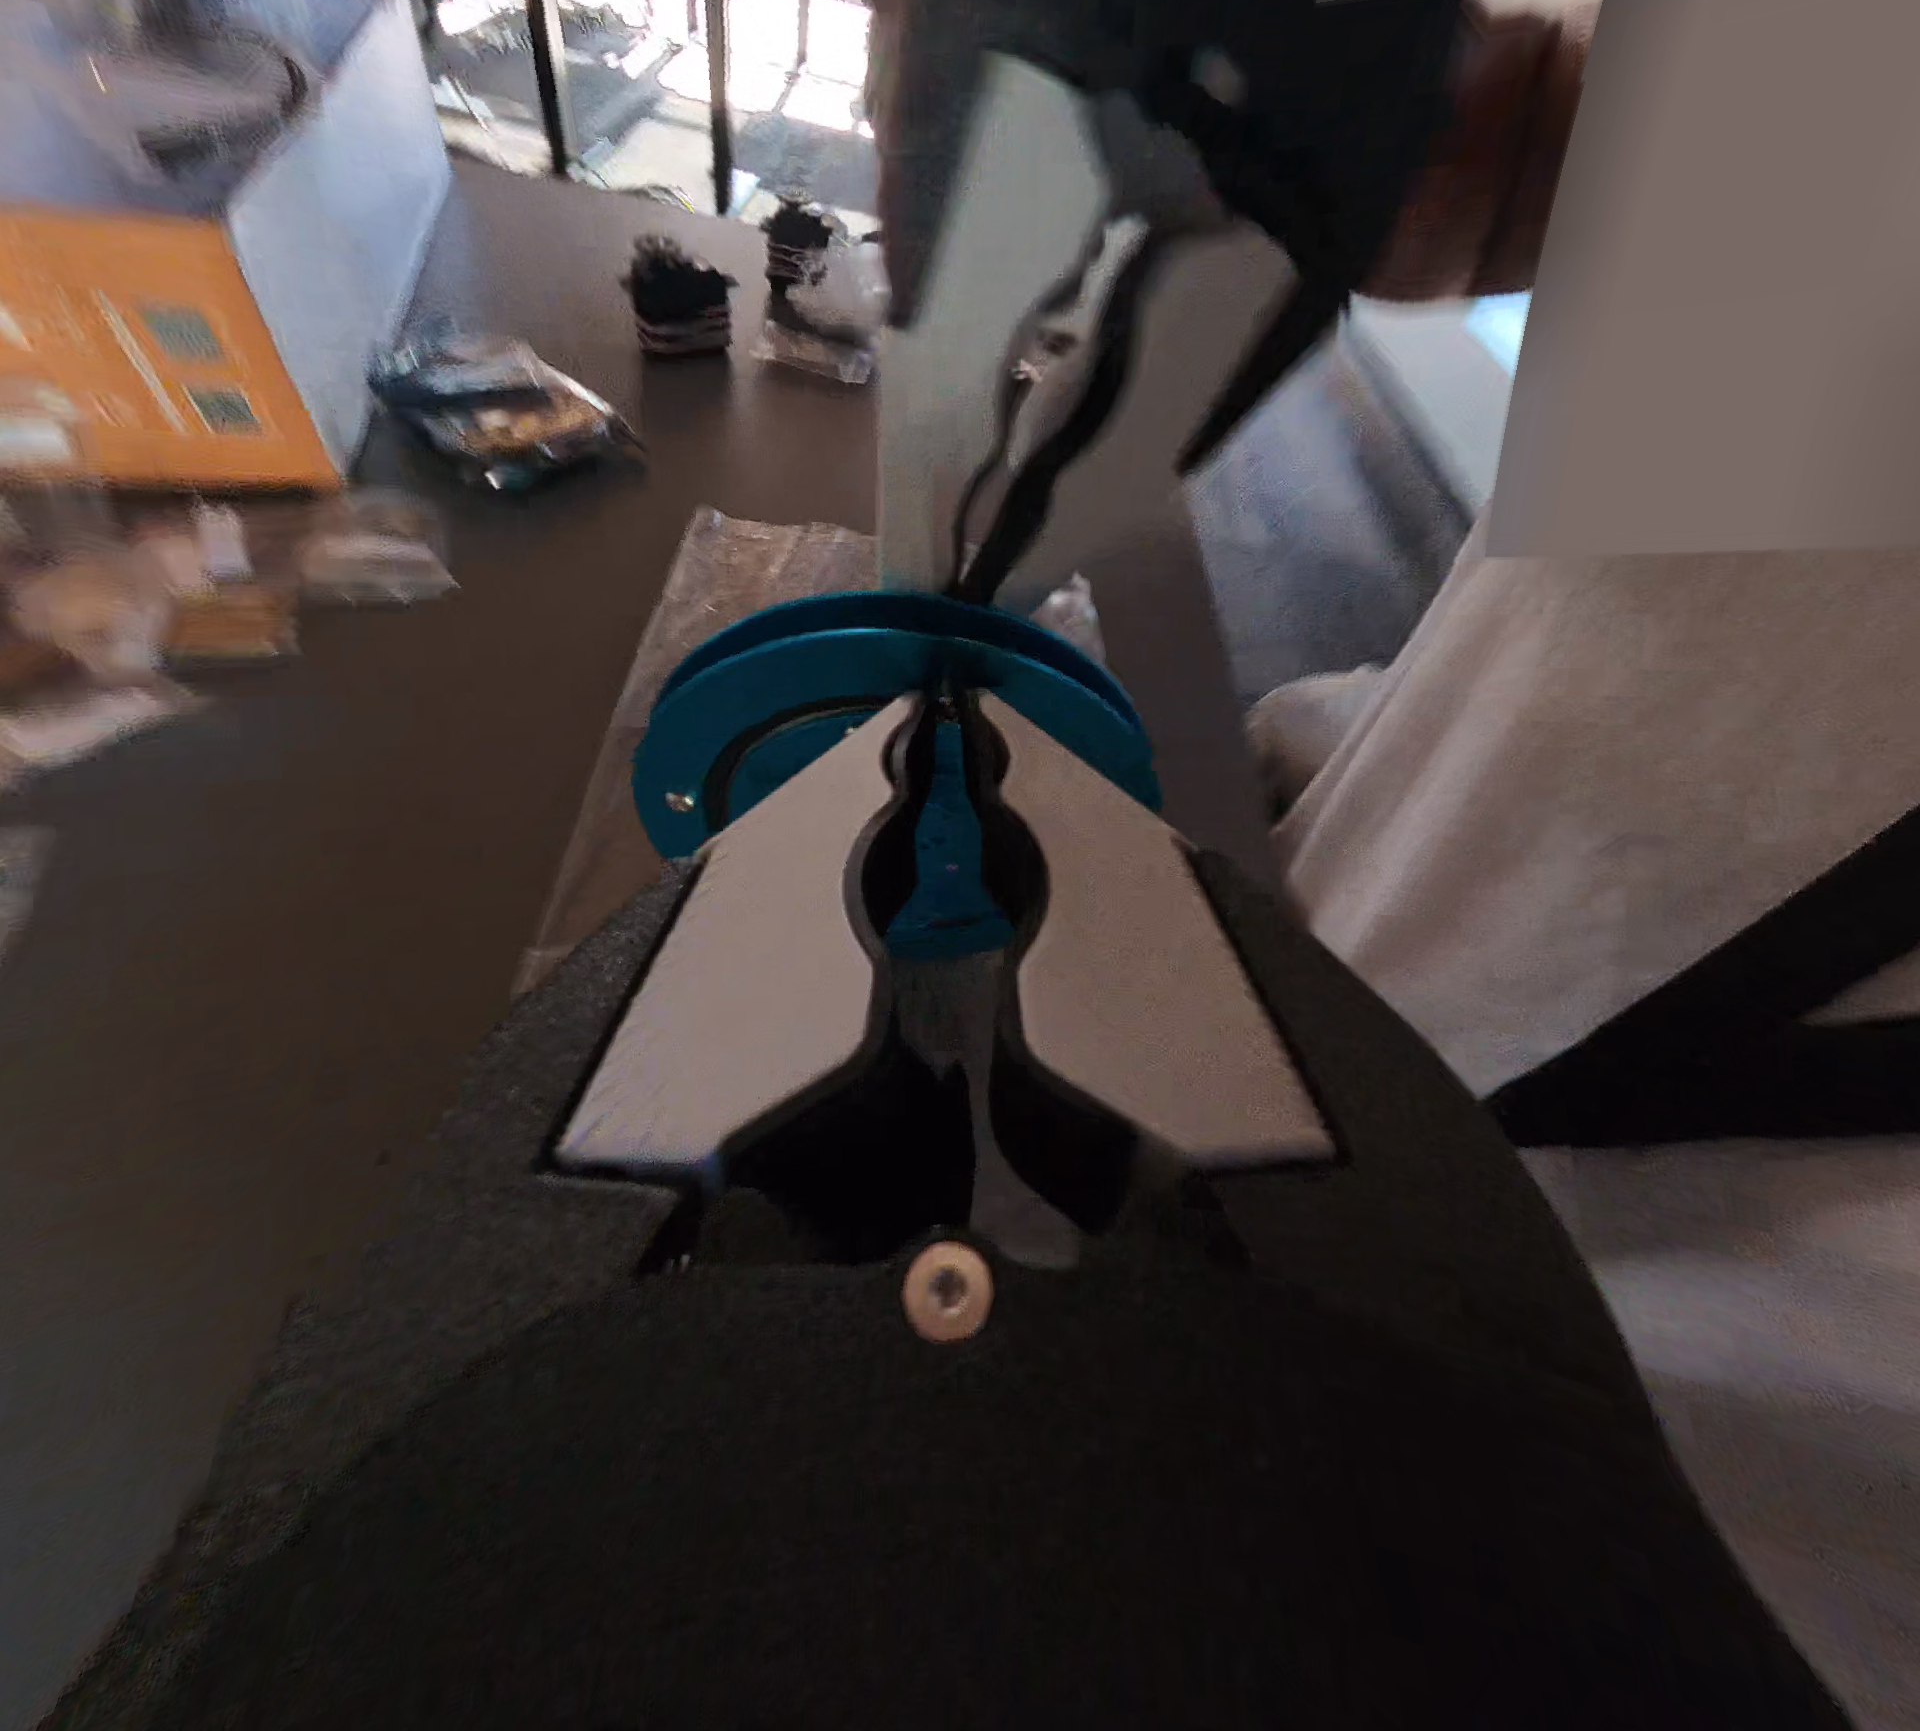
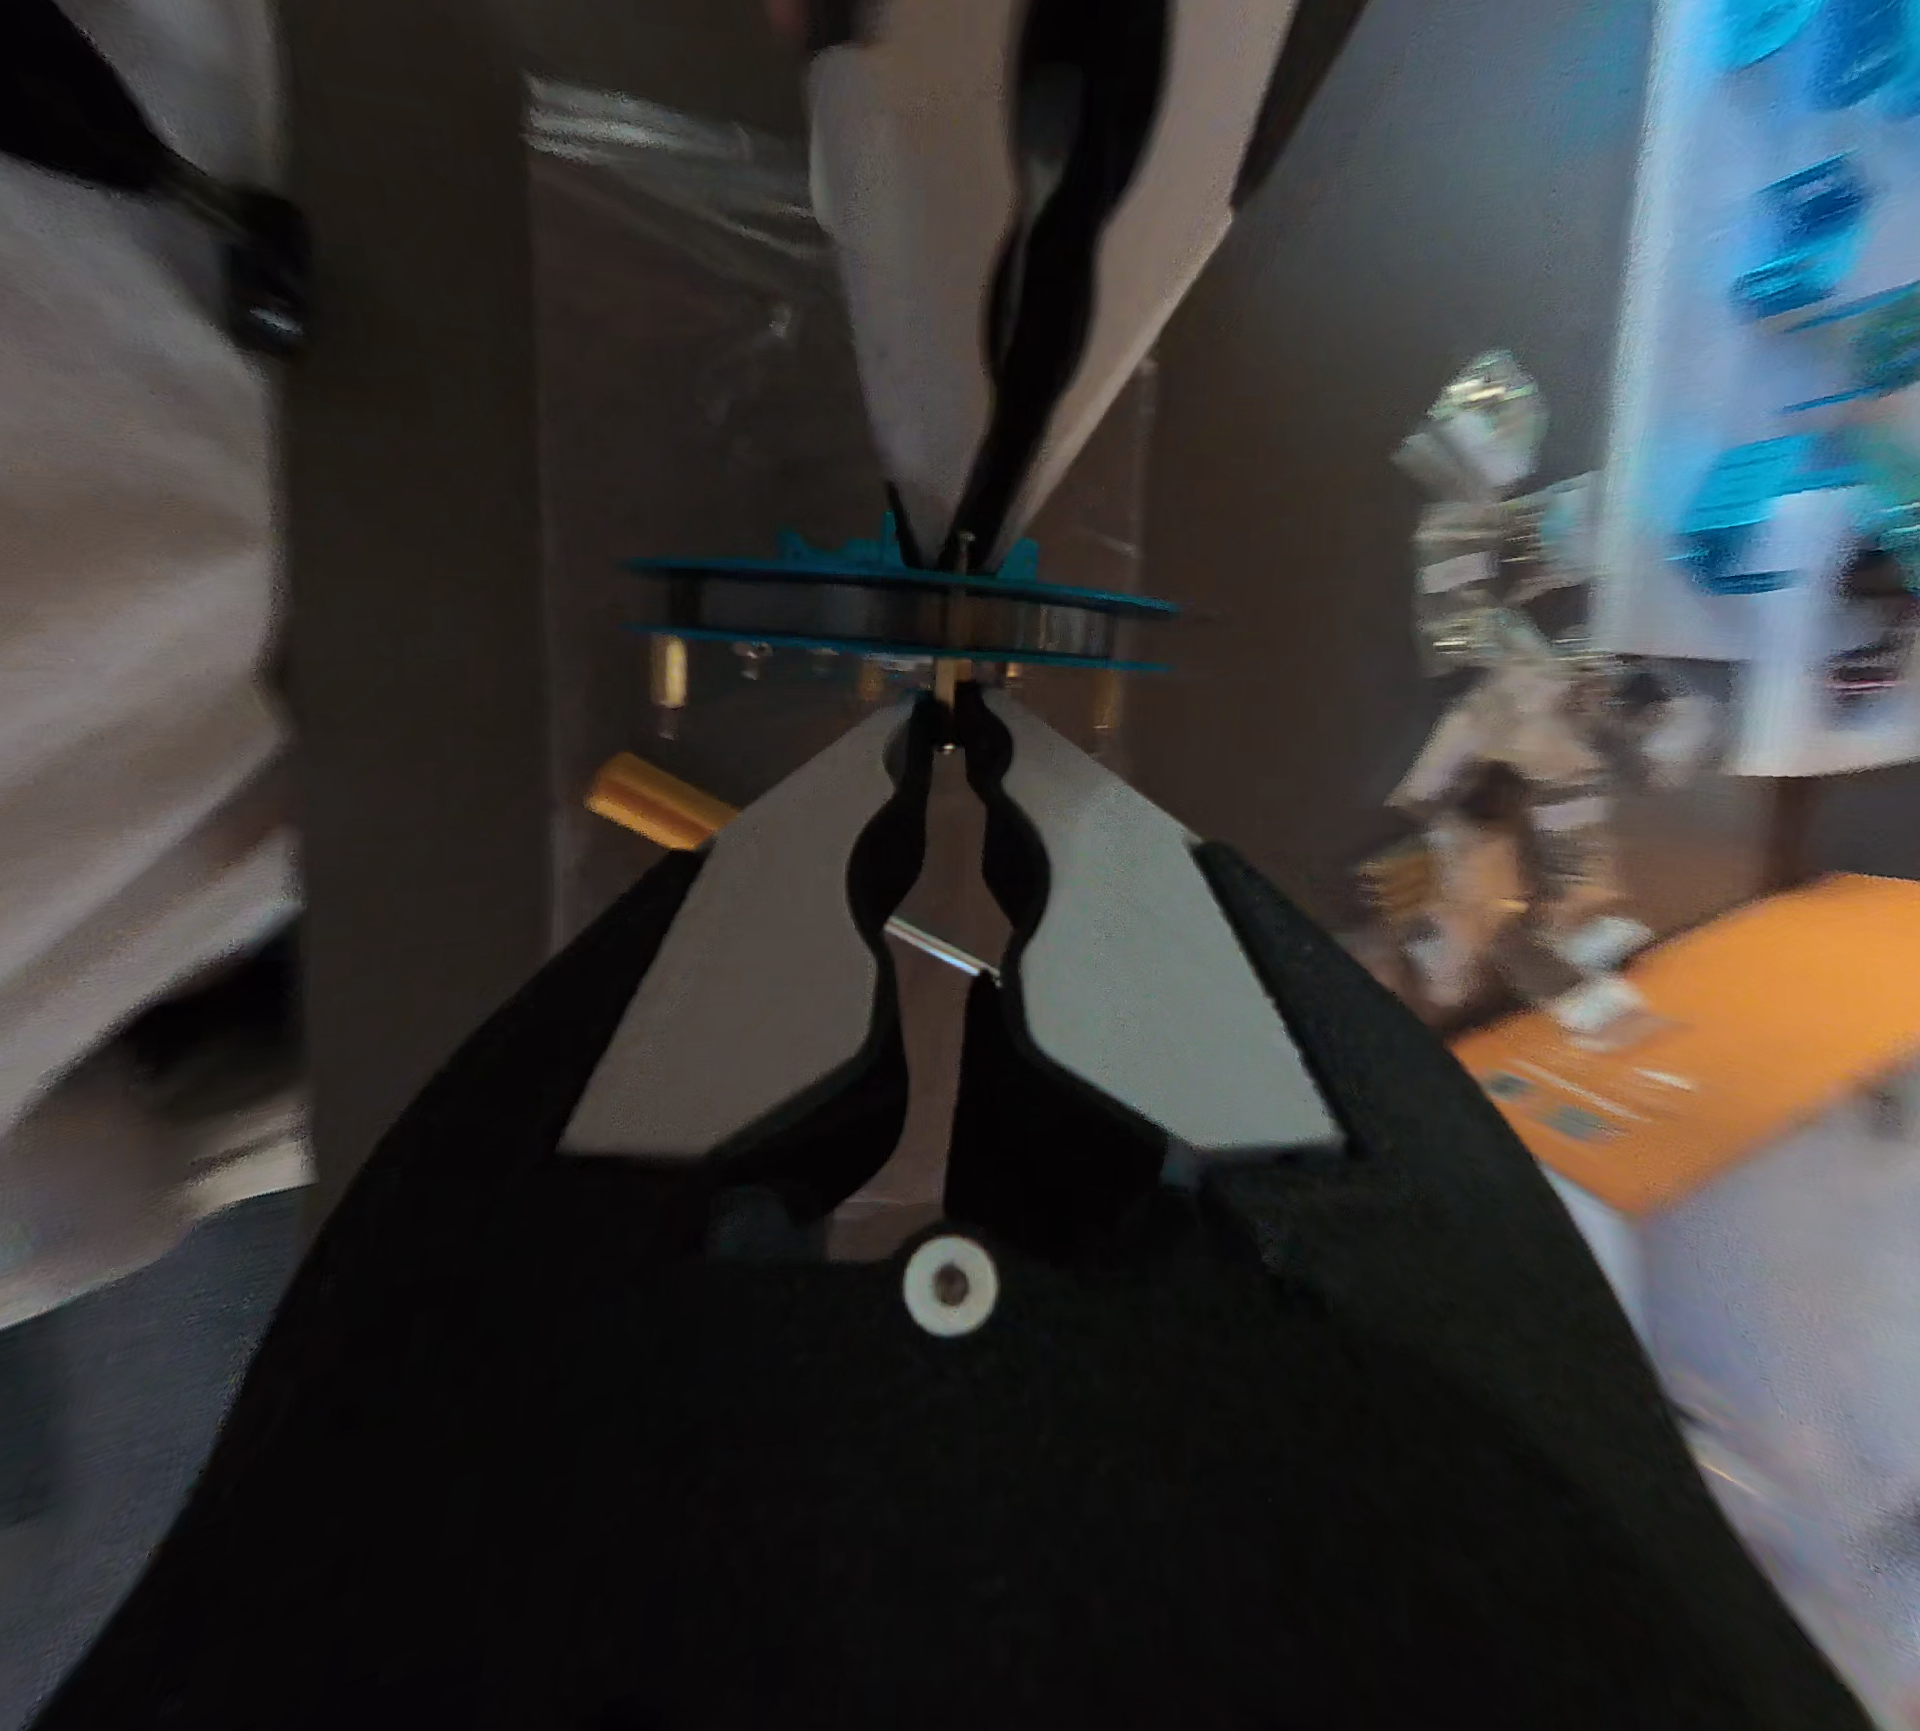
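Your left claw [image 1: 948,725] and right claw [image 2: 948,715] both pinch the blue disc pair [image 1: 831,673] from opposite edges, nearly closed; only your right view shows the brass post [image 2: 951,694] at its tips.

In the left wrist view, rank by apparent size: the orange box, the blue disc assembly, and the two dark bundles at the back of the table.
1. Flat orange cardboard box, cut off by the frame edge.
2. Blue two-plate disc assembly, nearer the camera, so unsure.
3. Two small dark bundles; they look alike.
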